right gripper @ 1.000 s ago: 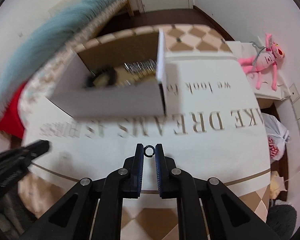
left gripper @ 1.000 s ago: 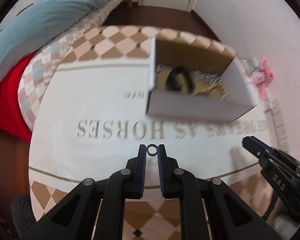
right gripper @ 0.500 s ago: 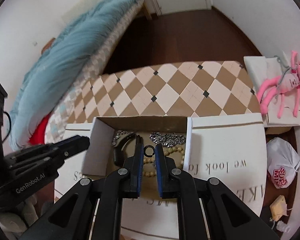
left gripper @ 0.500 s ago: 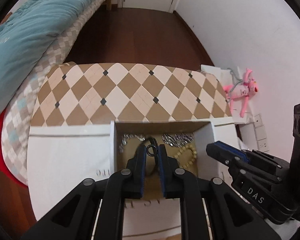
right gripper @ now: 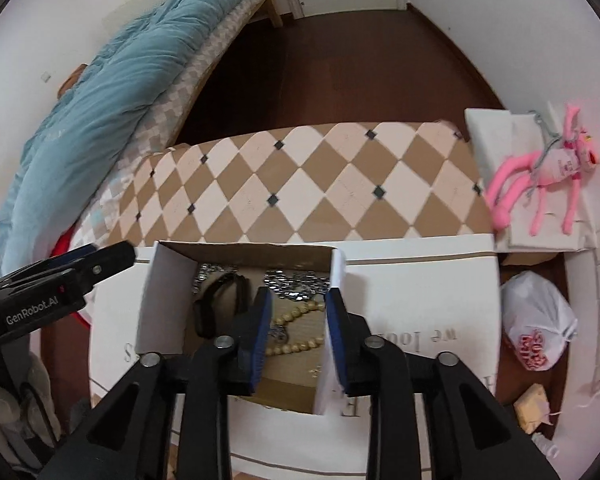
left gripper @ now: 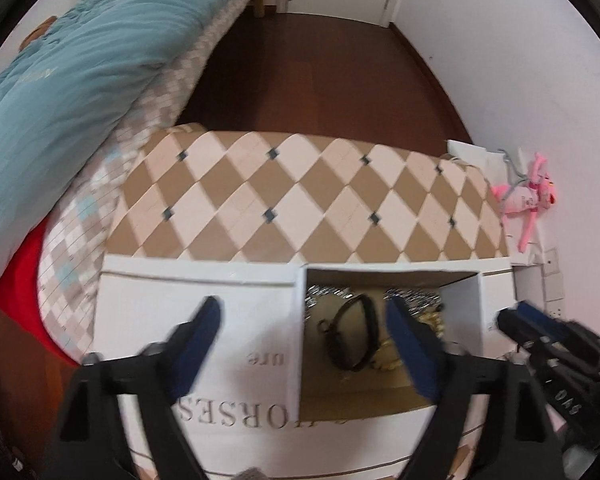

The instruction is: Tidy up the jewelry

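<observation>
An open cardboard box [left gripper: 458, 304] [right gripper: 162, 300] with white walls stands on the table. Inside lie a black strap bracelet [left gripper: 352, 336] [right gripper: 220, 300], silver chains [right gripper: 294, 282] [left gripper: 414, 296] and a beige bead necklace [right gripper: 300, 330]. My left gripper [left gripper: 304, 316] is open wide and empty above the box's left wall. My right gripper [right gripper: 296, 304] is open and empty above the beads and the box's right wall. I see neither small ring.
The table has a white cloth [left gripper: 148, 312] with grey lettering over a diamond-patterned top [right gripper: 320, 192]. A bed with a teal duvet [left gripper: 60, 72] is on the left. A pink plush toy [right gripper: 548, 176] and a plastic bag [right gripper: 540, 328] lie on the right.
Both grippers were shut on small dark rings over the box; both have opened and the rings are gone from the fingertips. The left gripper shifted left.
</observation>
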### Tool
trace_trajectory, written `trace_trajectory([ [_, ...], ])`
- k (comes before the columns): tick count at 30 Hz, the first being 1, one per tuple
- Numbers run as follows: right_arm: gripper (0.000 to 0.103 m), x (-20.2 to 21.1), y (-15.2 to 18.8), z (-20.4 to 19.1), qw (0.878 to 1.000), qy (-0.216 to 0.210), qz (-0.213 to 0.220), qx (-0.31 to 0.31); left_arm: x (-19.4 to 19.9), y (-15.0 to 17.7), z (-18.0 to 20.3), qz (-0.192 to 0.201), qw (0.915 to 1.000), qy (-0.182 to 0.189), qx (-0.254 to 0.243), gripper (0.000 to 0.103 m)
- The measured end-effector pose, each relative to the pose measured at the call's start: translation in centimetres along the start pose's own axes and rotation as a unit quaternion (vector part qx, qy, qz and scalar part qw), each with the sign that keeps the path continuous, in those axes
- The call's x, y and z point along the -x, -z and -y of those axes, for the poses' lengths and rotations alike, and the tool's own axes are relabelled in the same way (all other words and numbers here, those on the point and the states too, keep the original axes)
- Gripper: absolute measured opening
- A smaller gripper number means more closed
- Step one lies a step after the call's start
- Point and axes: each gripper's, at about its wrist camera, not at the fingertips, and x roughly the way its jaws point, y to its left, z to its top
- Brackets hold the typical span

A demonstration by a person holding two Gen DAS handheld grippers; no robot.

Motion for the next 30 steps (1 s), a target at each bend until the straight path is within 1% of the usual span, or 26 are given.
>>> trace_trajectory([
  [1, 0.050, 0.3, 0.2, 0.1, 1.000, 0.014, 0.004, 0.001, 0.1, 0.4, -0.2, 0.001, 1.0000, -0.005, 0.000, 0.093],
  [3, 0.059, 0.8, 0.6, 0.2, 1.000, 0.029, 0.010, 0.001, 0.1, 1.2, -0.3, 0.000, 0.9998, -0.021, 0.000, 0.095],
  [4, 0.063, 0.9, 0.8, 0.3, 0.999, 0.042, 0.011, 0.003, 0.1, 1.7, -0.3, 0.001, 0.9996, -0.028, 0.001, 0.100],
  [5, 0.065, 1.0, 1.0, 0.2, 0.999, 0.053, 0.011, 0.006, 0.2, 2.0, -0.3, 0.003, 0.9995, -0.031, 0.002, 0.102],
  [6, 0.076, 1.1, 1.3, 0.2, 0.998, 0.063, 0.012, 0.010, 0.2, 2.5, -0.3, 0.007, 0.9994, -0.035, 0.001, 0.103],
  [7, 0.090, 1.1, 1.7, 0.1, 0.997, 0.076, 0.010, 0.014, 0.3, 3.1, -0.2, 0.012, 0.9991, -0.041, -0.002, 0.103],
  [9, 0.101, 1.0, 2.2, -0.1, 0.995, 0.093, 0.005, 0.022, 0.4, 4.0, -0.1, 0.021, 0.9985, -0.050, -0.007, 0.103],
  [12, 0.102, 0.8, 3.4, -0.4, 0.993, 0.111, -0.004, 0.028, 0.6, 5.0, 0.0, 0.030, 0.9976, -0.062, -0.013, 0.103],
  [17, 0.103, 0.9, 4.8, -0.5, 0.993, 0.117, -0.010, 0.015, 1.1, 6.2, 0.1, 0.030, 0.9974, -0.064, -0.015, 0.103],
  [21, 0.103, 1.7, 5.7, -0.6, 0.993, 0.117, -0.007, 0.005, 2.3, 7.0, 0.4, 0.037, 0.9971, -0.063, -0.018, 0.103],
  [26, 0.103, 4.5, 6.7, -1.1, 0.993, 0.117, 0.010, 0.007, 5.0, 8.4, 1.0, 0.052, 0.9971, -0.051, -0.020, 0.103],
  [30, 0.103, 7.4, 7.6, -1.5, 0.993, 0.114, 0.029, 0.005, 8.4, 9.6, 1.6, 0.076, 0.9955, -0.052, -0.021, 0.103],
])
